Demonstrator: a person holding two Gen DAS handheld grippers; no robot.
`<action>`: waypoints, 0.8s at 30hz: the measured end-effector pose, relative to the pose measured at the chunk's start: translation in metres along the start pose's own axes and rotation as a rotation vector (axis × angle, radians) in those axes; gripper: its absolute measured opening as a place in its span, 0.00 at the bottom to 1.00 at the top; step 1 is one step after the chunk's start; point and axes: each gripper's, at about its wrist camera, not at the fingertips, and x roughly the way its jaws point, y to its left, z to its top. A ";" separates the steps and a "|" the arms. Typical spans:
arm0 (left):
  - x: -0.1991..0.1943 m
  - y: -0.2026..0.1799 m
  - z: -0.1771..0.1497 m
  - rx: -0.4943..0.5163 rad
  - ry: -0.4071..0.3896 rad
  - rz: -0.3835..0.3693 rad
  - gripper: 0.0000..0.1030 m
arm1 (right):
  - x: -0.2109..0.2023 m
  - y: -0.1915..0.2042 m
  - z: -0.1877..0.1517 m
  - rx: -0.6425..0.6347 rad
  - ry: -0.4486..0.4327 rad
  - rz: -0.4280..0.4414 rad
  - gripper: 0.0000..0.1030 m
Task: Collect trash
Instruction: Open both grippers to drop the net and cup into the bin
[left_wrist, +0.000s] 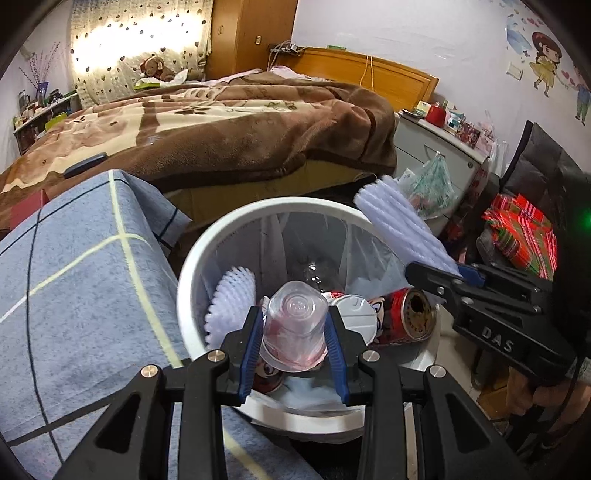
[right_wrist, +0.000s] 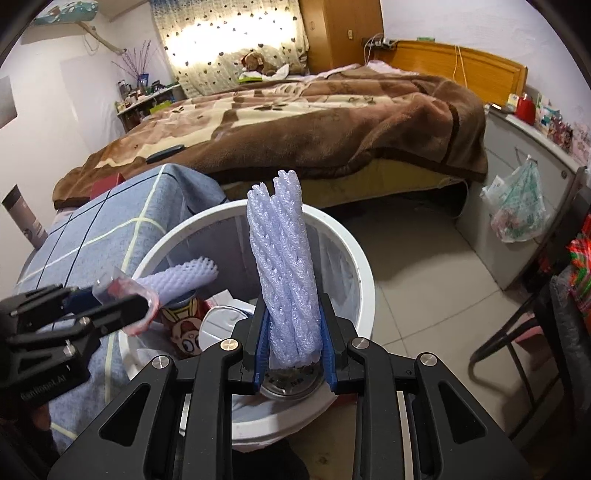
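My left gripper (left_wrist: 294, 332) is shut on a clear plastic cup (left_wrist: 295, 325) with pink residue, held above the white trash bin (left_wrist: 192, 266). My right gripper (right_wrist: 294, 332) is shut on a white foam net sleeve (right_wrist: 284, 266), held upright over the same bin (right_wrist: 364, 280). The right gripper (left_wrist: 439, 275) with the foam sleeve (left_wrist: 399, 225) shows at the bin's right rim in the left wrist view. The left gripper (right_wrist: 122, 308) with the cup (right_wrist: 122, 291) shows at the bin's left rim in the right wrist view. Inside the bin lie a red can (left_wrist: 406, 314), another foam net (left_wrist: 232, 299) and a white lid (left_wrist: 356, 314).
A blue checked cloth surface (left_wrist: 81, 280) stands left of the bin. A bed with a brown blanket (left_wrist: 229, 125) lies behind. A grey cabinet (right_wrist: 517, 177) with a hanging plastic bag (right_wrist: 517, 210) is at the right, and a black chair (right_wrist: 524, 332) stands near it.
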 end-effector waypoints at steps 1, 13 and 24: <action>0.001 -0.001 -0.001 -0.004 0.003 -0.007 0.35 | 0.002 -0.001 0.001 -0.005 0.006 0.000 0.25; 0.005 -0.001 -0.005 -0.022 0.015 0.011 0.59 | 0.009 -0.009 0.000 0.008 0.033 0.018 0.50; -0.017 0.002 -0.014 -0.029 -0.033 0.049 0.65 | -0.014 0.003 -0.003 0.013 -0.055 0.016 0.51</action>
